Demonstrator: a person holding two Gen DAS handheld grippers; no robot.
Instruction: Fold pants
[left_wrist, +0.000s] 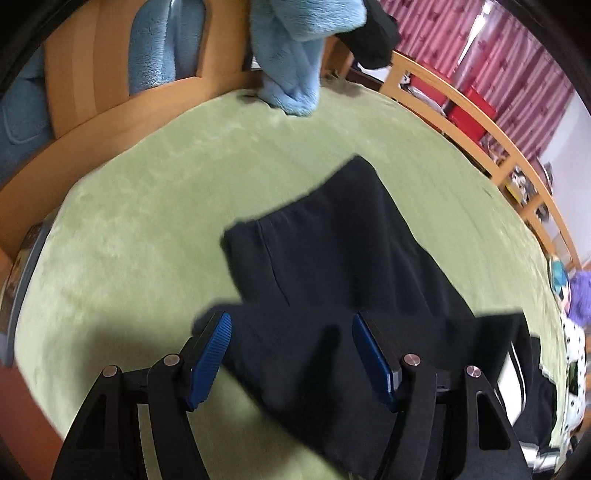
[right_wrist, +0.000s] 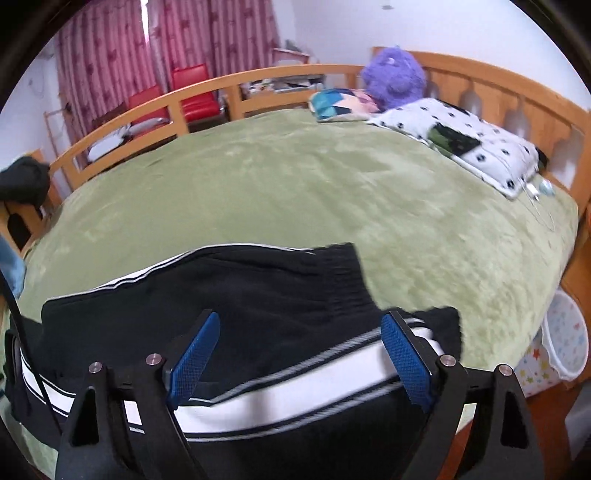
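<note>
One pair of black pants (left_wrist: 332, 258), lying on green bed cover (left_wrist: 147, 221), doubled over itself near the bed's front edge, white side stripes (right_wrist: 295, 398) showing in the right wrist view and ribbed waistband (right_wrist: 343, 273) turned toward the pillows. Left gripper (left_wrist: 291, 354) above the dark fabric, blue pads spread wide, nothing between them. Right gripper (right_wrist: 299, 350) likewise spread apart over the striped part, gripping nothing. Farther off: blue fleece (left_wrist: 295, 55) hanging at the wooden headboard (left_wrist: 85, 74), spotted pillow (right_wrist: 461, 140), purple plush toy (right_wrist: 395, 77), red curtains (right_wrist: 110, 55).
</note>
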